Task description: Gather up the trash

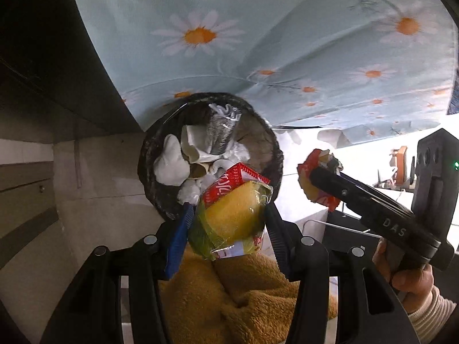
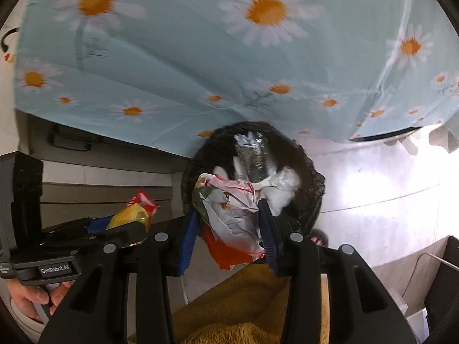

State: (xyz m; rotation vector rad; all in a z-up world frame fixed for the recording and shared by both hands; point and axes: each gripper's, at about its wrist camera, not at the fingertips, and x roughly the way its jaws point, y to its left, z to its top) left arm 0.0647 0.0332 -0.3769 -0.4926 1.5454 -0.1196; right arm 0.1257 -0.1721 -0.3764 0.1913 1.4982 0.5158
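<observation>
A black-lined trash bin stands on the floor under the daisy tablecloth; it holds white tissues and a silver wrapper. My left gripper is shut on a yellow and red snack wrapper and holds it over the bin's near rim. My right gripper is shut on a crumpled white and orange wrapper, held over the bin. In the left wrist view the right gripper shows to the right of the bin. In the right wrist view the left gripper with its wrapper shows to the left.
A light blue daisy tablecloth hangs over the table edge above the bin. A tan fuzzy garment fills the bottom of both views. A dark cabinet stands at the left. Pale floor lies to the right.
</observation>
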